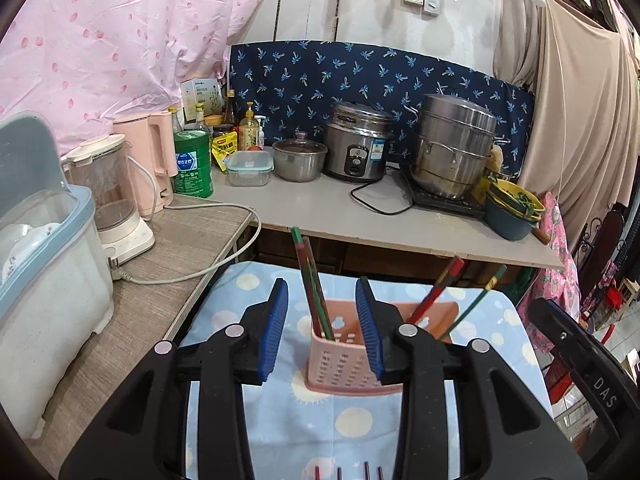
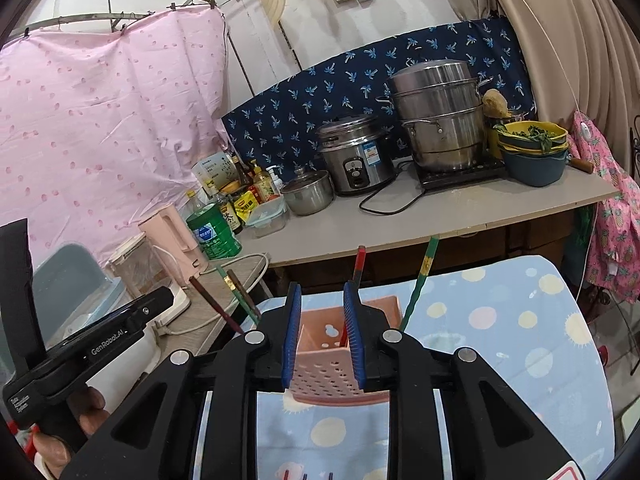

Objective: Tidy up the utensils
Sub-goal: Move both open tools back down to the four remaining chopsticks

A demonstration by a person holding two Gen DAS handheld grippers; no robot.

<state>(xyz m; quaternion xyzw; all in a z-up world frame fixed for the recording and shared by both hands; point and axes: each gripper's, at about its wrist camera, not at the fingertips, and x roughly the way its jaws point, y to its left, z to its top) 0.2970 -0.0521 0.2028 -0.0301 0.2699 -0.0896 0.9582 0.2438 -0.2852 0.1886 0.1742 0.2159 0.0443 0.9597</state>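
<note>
A pink perforated utensil holder (image 1: pixel 344 360) (image 2: pixel 328 376) stands on a pale blue dotted cloth (image 1: pixel 360 424) (image 2: pixel 500 320). Red and green chopsticks (image 1: pixel 312 280) lean in its left compartment, and more chopsticks (image 1: pixel 440 292) (image 2: pixel 420 280) lean out to the right. My left gripper (image 1: pixel 322 284) is open just short of the holder, with the left chopsticks showing between its blue pads but untouched. My right gripper (image 2: pixel 322 286) is open with a narrow gap and frames the holder's right compartment. A red chopstick (image 2: pixel 360 264) rises just past its right pad. Several chopstick ends (image 1: pixel 366 470) lie at the cloth's near edge.
A grey counter (image 1: pixel 320 208) behind holds a rice cooker (image 1: pixel 356 148), a steamer pot (image 1: pixel 452 148), a small lidded pot (image 1: pixel 298 160), bottles and stacked bowls (image 1: pixel 512 212). On the left side table stand kettles (image 1: pixel 116 192), a cord and a dish box (image 1: pixel 44 260). A hand (image 2: pixel 92 412) holds the left gripper's body.
</note>
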